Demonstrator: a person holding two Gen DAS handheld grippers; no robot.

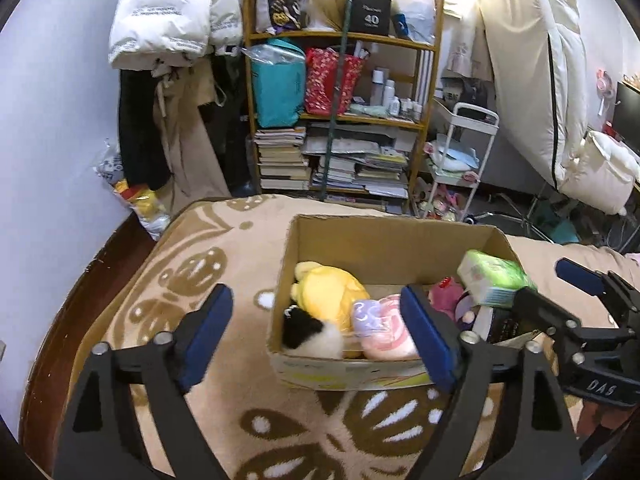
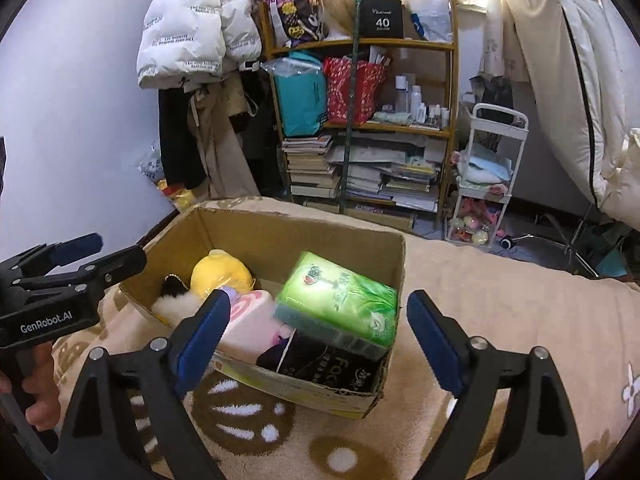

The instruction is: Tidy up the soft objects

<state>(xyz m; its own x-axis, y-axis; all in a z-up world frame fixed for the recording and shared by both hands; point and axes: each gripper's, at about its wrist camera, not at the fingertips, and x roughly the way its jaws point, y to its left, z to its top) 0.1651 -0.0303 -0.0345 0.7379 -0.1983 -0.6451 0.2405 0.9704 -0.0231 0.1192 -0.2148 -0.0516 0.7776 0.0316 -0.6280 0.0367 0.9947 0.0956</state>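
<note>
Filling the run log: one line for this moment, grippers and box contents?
left gripper: open, empty | right gripper: open, empty | brown cardboard box: holds green tissue pack, yellow plush toy

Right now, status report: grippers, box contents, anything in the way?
Left gripper and right gripper open, empty, short of the cardboard box. Green tissue pack rests on top; yellow plush inside. Nothing in the way.
</note>
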